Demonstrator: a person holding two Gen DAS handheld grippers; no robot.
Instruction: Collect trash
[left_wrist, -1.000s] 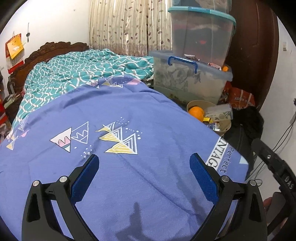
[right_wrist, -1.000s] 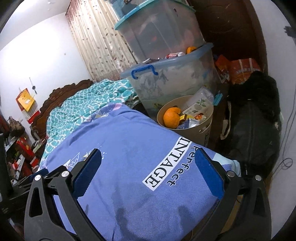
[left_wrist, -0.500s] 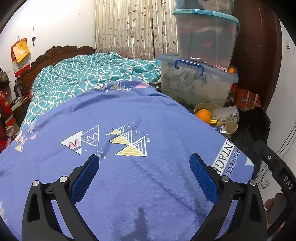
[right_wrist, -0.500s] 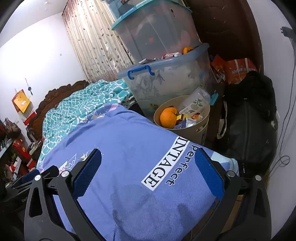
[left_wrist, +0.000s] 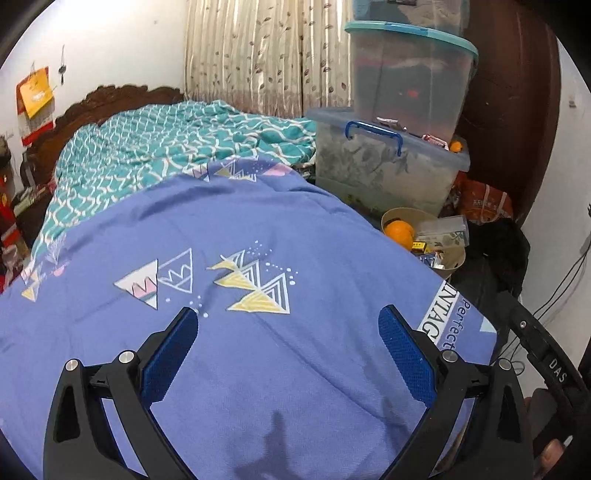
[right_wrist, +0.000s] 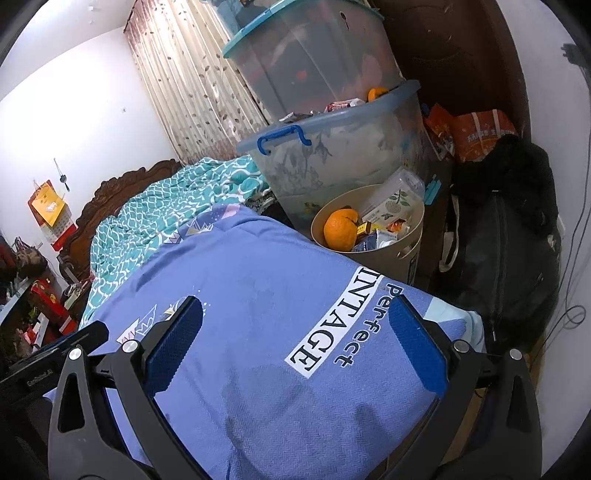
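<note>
Both tools, left tool (left_wrist: 288, 332) and right tool (right_wrist: 295, 321), spread wide, empty, over blue bedspread (right_wrist: 258, 295). Trash sits in tan bin (right_wrist: 413, 247) at far right: orange (right_wrist: 340, 229) firm, roundish; cartons light, crushable. Grip orange across its middle.

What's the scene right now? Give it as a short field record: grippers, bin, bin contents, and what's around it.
left gripper: open, holding nothing, over the blue bedspread
right gripper: open, holding nothing, over the same bedspread near its printed corner
bin: round beige, on the floor beside the bed
bin contents: orange, clear plastic box, small packets
behind bin: stacked clear storage tubs
right of bin: black bag
</note>
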